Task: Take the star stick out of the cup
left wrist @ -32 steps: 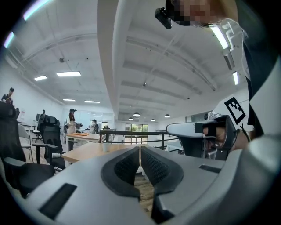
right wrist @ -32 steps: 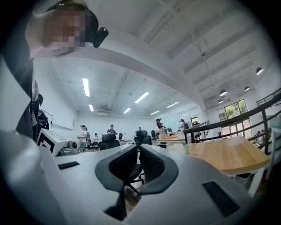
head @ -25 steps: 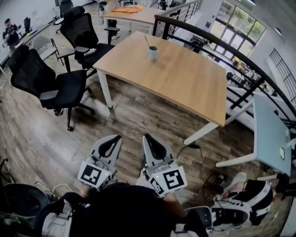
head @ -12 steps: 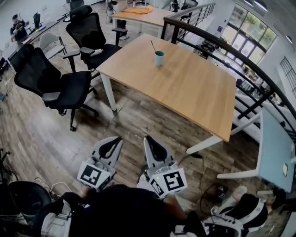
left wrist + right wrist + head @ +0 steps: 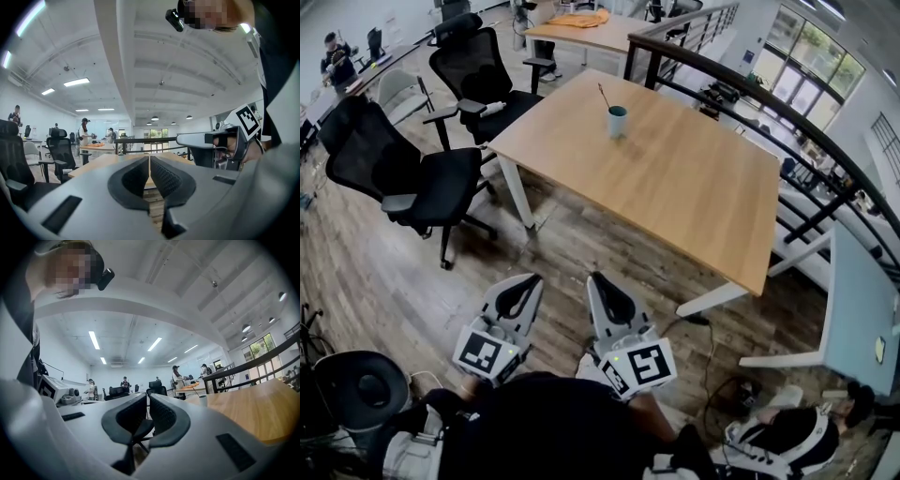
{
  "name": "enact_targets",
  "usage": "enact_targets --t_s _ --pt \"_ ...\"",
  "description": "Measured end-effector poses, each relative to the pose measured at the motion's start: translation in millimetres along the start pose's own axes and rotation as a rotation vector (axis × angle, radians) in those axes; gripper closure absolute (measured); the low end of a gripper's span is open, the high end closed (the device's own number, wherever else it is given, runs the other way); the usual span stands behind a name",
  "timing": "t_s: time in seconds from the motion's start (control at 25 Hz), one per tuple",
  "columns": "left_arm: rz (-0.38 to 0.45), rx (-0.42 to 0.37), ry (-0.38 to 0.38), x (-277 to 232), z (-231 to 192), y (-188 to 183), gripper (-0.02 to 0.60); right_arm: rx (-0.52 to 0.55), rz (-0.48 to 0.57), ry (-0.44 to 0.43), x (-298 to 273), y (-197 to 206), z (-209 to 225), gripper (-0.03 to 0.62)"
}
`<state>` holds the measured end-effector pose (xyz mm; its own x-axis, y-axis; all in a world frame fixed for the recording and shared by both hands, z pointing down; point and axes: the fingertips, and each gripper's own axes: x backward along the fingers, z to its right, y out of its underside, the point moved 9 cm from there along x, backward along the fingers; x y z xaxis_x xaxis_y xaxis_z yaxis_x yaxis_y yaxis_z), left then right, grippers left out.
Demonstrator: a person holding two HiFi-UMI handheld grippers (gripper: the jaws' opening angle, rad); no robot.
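Afar, stick (image 5: 603,95) in cup (image 5: 617,122), left gripper (image 5: 525,280), right gripper (image 5: 596,277) (jaws together)

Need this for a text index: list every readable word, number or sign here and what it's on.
No readable words or numbers in any view.
Left claw: square marker, black-and-white pattern, no letters.
Right claw: square marker, likewise.
Cup: too small to show any print.
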<state>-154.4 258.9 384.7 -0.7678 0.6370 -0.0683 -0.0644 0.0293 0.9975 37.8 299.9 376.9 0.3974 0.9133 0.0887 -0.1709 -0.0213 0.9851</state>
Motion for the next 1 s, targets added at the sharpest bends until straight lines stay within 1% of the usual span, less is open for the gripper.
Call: enact_targets --t_s 0.16,0.36,0.56,0.68,0.84,1.0 --pt "-0.031 -0.007 -0.010 -23.1 0.3 -4.9 0.558 -0.003 0.003 -0.013 -5.6 -9.4 21.9 0.565" --pt "0.007 -0.017 -0.016 -65.8 0.1 -17.8 0.558 -0.002 0.011 -0.011 -16.2 -17.7 61.9 0.565" --pt "-0.005 -0.020 -0.031 -96.6 5.2 -15.3 0.558 -0.012 0.011 -0.031 -22.2 -17.3 94.0 0.565" --pt "0.006 -0.030 -0.034 -117.6 9.0 -18.3 0.558 -0.016 0.016 -0.039 -27.3 -18.5 115.3 0.565" --pt "0.003 -0.029 -0.056 -134.6 7.7 -18.3 0.558 -0.022 0.008 -0.061 -37.3 -16.7 134.4 0.565" --pt "-0.006 -0.033 -0.081 -144.0 5.5 -15.1 0.558 -0.026 0.027 -0.067 -44.8 -15.5 150.5 0.565"
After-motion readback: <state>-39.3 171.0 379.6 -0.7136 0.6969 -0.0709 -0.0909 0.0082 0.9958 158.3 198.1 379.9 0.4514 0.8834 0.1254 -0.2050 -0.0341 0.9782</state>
